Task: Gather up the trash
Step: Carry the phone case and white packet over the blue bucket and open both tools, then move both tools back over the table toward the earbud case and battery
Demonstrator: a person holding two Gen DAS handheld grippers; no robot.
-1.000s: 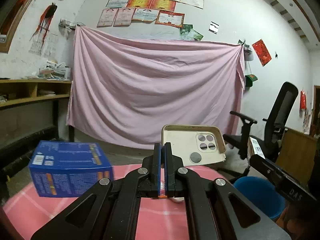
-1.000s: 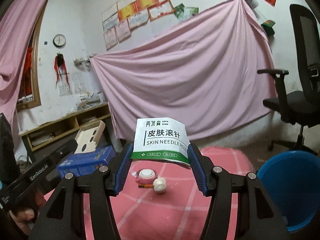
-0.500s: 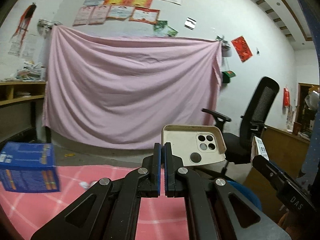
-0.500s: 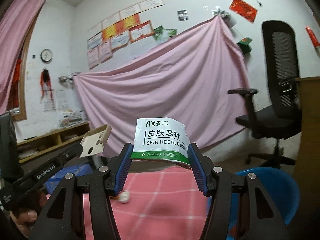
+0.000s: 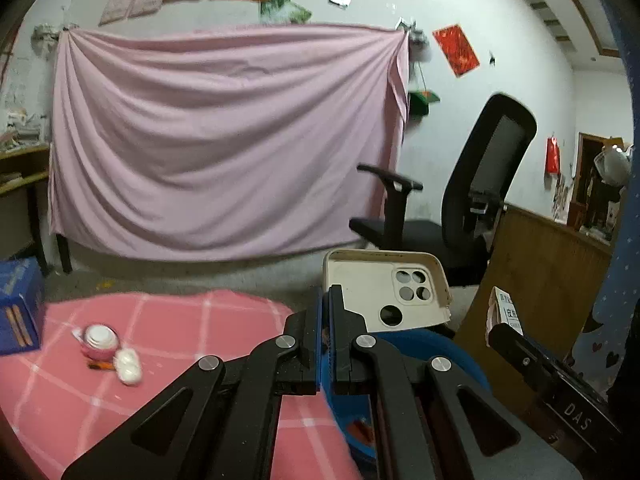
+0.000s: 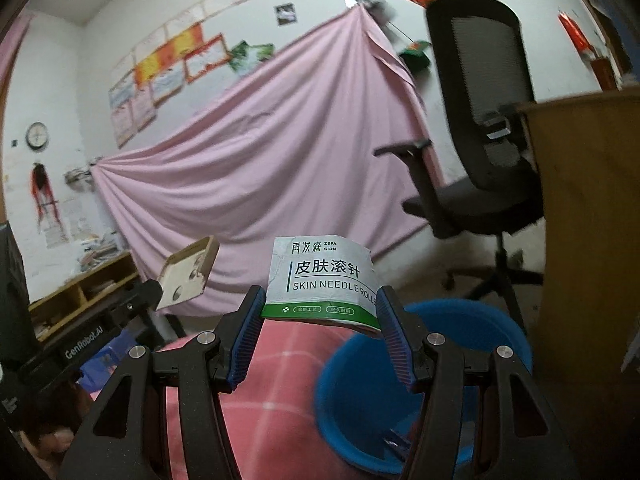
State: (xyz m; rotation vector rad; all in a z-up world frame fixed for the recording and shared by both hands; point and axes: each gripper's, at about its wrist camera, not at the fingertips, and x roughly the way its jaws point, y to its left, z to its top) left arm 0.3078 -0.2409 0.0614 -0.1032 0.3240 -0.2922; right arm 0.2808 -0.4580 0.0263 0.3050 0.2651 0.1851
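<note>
My left gripper (image 5: 328,298) is shut on the edge of a beige phone case (image 5: 384,292), which stands up to the right of its fingers. My right gripper (image 6: 320,304) is shut on a white and green packet (image 6: 324,280) marked "skin needle roller", held upright between the blue pads. A blue bin (image 6: 440,360) stands on the floor just below and right of the packet, with something small inside. In the left wrist view the blue bin (image 5: 436,346) is mostly hidden behind the gripper. The phone case (image 6: 188,272) also shows at the left of the right wrist view.
A table with a pink checked cloth (image 5: 168,320) holds a small pink jar (image 5: 98,338), a white lump (image 5: 128,366) and a blue box (image 5: 18,308). A black office chair (image 5: 480,200) and a wooden panel (image 5: 540,276) stand to the right. A pink sheet (image 5: 224,140) covers the back wall.
Both views have swung to the right: the blue box slid to the left edge, and the chair and blue bin came closer. Both grippers kept their hold.
</note>
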